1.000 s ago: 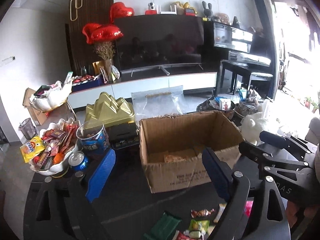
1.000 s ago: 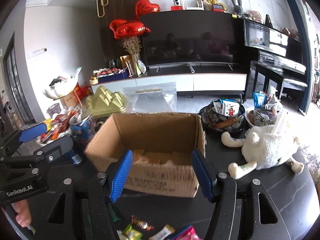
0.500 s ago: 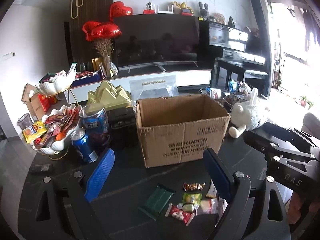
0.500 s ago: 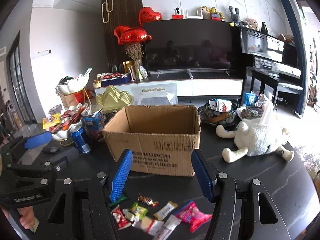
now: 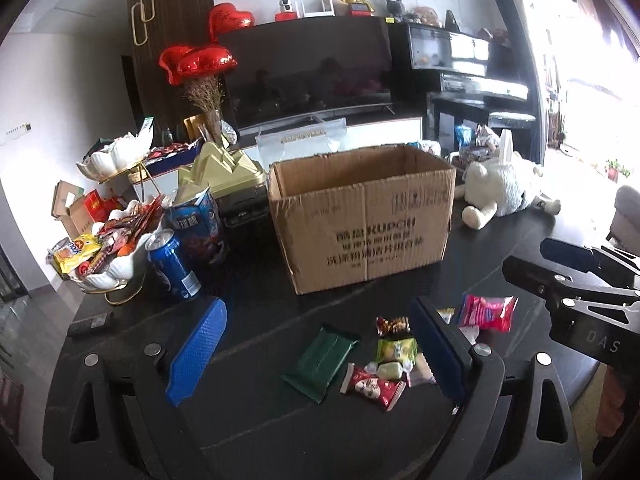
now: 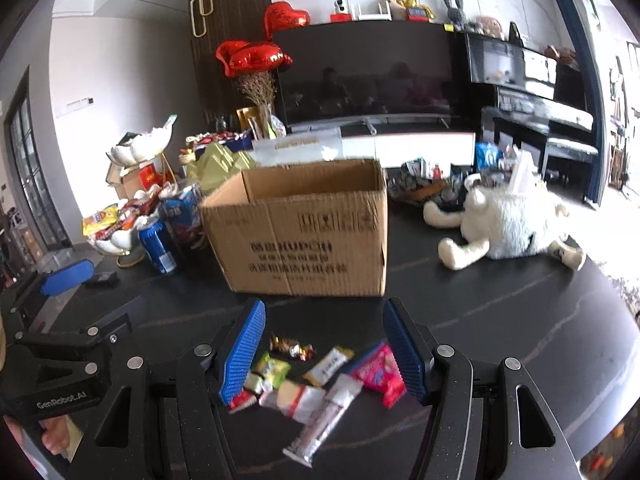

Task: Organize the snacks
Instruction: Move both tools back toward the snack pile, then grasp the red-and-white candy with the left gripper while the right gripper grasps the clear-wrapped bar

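An open cardboard box stands mid-table; it also shows in the right wrist view. Loose snacks lie in front of it: a green packet, a red wrapper, a pink packet, and in the right wrist view a pink packet and a long silver wrapper. My left gripper is open and empty above the green packet. My right gripper is open and empty over the snack pile.
A blue can, a blue tub and a white bowl of snacks stand left of the box. A white plush toy lies at the right. A gold box sits behind.
Both grippers have pulled back and down from over the box toward the near table edge. The loose snacks have come into view between the fingers. Both stay open.
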The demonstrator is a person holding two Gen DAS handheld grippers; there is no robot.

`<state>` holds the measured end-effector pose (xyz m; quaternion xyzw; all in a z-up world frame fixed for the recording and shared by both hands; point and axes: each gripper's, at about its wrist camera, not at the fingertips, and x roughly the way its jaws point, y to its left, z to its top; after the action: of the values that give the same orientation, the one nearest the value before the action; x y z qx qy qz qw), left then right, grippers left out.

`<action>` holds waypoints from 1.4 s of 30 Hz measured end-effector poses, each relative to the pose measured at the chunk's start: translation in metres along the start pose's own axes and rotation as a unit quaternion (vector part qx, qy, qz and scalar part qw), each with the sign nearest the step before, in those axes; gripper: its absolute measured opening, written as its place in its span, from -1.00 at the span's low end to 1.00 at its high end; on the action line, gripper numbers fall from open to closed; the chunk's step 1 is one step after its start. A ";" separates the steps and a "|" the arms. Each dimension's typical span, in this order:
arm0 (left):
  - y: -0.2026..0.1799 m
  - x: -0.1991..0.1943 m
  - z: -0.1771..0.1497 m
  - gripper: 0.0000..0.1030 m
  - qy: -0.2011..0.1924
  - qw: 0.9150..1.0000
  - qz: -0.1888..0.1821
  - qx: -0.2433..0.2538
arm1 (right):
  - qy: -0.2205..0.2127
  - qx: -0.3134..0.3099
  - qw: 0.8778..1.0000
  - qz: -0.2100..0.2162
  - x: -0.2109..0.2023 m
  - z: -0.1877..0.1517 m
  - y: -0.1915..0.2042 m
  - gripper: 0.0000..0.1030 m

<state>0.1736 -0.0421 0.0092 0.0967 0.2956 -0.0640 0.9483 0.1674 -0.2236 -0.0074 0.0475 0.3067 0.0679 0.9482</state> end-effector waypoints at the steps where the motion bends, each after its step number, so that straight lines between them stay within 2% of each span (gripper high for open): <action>1: -0.002 0.001 -0.003 0.81 0.003 1.000 -0.002 0.000 | 0.008 0.005 1.000 0.003 0.003 -0.004 -0.003 0.21; 4: -0.005 0.008 -0.013 0.81 0.019 1.000 -0.007 0.004 | 0.026 0.022 0.999 0.011 0.011 -0.013 -0.009 0.21; 11: -0.006 0.033 -0.037 0.81 0.066 0.997 -0.035 -0.001 | 0.046 0.015 0.999 -0.007 0.025 -0.036 -0.008 0.21; 17: -0.008 0.054 -0.052 0.79 0.106 0.992 -0.071 -0.022 | 0.098 0.033 0.994 0.019 0.048 -0.052 -0.008 0.21; 20: -0.011 0.064 -0.058 0.70 0.122 0.988 -0.087 -0.033 | 0.132 0.052 0.989 0.030 0.062 -0.062 -0.013 0.21; 22: -0.014 0.069 -0.062 0.69 0.125 0.988 -0.089 -0.034 | 0.147 0.061 0.987 0.038 0.068 -0.067 -0.015 0.21; 25: -0.013 0.078 -0.067 0.56 0.134 0.986 -0.092 -0.045 | 0.162 0.070 0.983 0.042 0.076 -0.074 -0.017 0.20; 28: -0.012 0.085 -0.070 0.50 0.141 0.984 -0.099 -0.053 | 0.169 0.066 0.983 0.036 0.079 -0.078 -0.016 0.09; 30: -0.013 0.088 -0.072 0.39 0.141 0.984 -0.099 -0.052 | 0.172 0.068 0.982 0.038 0.081 -0.079 -0.016 0.07; 32: -0.016 0.092 -0.073 0.36 0.139 0.985 -0.096 -0.047 | 0.172 0.069 0.982 0.038 0.082 -0.079 -0.016 -0.06; 42: -0.020 0.109 -0.080 0.16 0.154 0.981 -0.106 -0.056 | 0.184 0.070 0.980 0.029 0.090 -0.081 -0.019 -0.23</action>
<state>0.2156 -0.0506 -0.1211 0.0205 0.4495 -0.1314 0.8833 0.1940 -0.2246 -0.1273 0.1098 0.4787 0.0814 0.8673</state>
